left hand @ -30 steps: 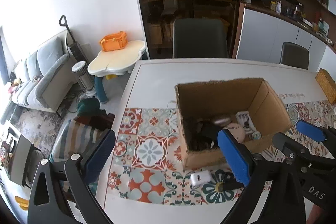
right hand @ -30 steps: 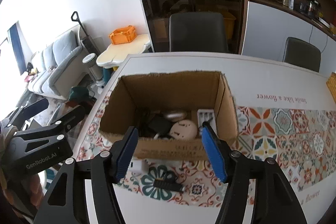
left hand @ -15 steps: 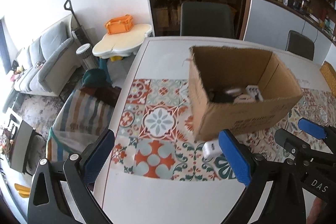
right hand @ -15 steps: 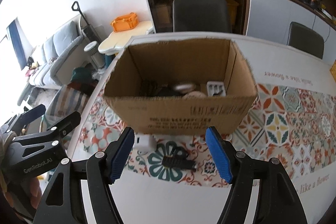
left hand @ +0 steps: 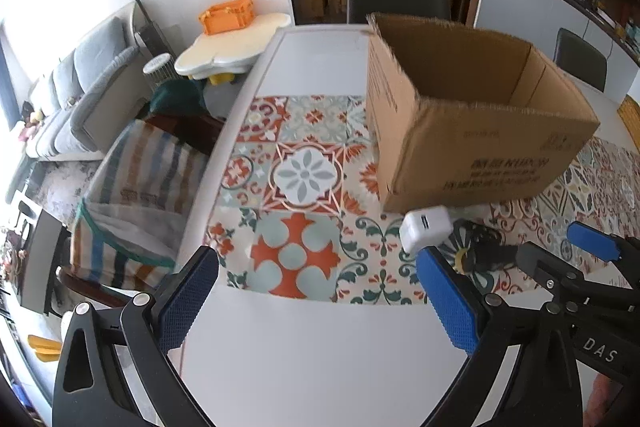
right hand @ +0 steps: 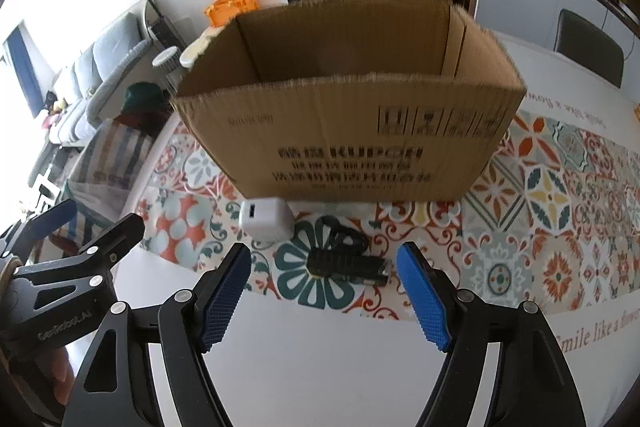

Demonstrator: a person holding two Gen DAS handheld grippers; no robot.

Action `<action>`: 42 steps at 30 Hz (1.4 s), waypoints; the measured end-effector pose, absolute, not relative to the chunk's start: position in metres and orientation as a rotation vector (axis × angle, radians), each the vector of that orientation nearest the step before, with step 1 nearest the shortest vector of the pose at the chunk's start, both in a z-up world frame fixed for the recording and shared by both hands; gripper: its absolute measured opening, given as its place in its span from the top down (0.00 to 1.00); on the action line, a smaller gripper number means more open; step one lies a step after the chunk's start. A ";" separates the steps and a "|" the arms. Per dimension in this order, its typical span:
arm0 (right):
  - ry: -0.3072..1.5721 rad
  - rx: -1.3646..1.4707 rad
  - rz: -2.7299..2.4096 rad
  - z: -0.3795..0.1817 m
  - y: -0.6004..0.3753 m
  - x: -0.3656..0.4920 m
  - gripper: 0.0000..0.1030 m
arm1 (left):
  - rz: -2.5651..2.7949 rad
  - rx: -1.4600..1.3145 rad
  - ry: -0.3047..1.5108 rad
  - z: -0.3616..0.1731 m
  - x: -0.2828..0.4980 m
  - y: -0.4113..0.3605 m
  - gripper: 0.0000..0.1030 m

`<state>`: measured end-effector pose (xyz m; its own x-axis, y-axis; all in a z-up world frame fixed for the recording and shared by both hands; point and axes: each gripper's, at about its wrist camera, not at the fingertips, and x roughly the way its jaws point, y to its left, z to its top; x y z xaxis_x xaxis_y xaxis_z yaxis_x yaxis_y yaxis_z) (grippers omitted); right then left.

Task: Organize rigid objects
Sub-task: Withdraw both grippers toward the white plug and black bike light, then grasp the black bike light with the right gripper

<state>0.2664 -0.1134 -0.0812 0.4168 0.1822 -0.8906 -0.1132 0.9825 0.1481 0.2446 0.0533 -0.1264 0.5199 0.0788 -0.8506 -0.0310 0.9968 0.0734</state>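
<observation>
White table point(left hand: 304, 355) with tiled runner point(left hand: 304, 179): cardboard box point(right hand: 352, 139) on it, white charger cube point(right hand: 266, 221) and black adapter point(right hand: 344, 265) just before it. We hold left gripper point(left hand: 316, 301) and right gripper point(right hand: 322, 297) jaws wide apart, empty.

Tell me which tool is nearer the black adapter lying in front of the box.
Right. The right tool is open with the black adapter just ahead between its pads. The left tool, also open, sits off to the adapter's left, nearer the white charger.

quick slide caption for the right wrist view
Open right tongs hover above a black adapter beside a white charger, before the cardboard box.
</observation>
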 end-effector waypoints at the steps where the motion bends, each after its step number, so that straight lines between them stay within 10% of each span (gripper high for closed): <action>1: 1.131 0.069 0.186 -0.084 -0.113 0.266 0.27 | 0.062 0.053 1.028 -0.130 0.244 0.053 0.02; 42: 1.264 0.035 0.112 -0.186 -0.093 0.296 0.29 | 0.006 0.077 1.164 -0.214 0.262 0.043 0.02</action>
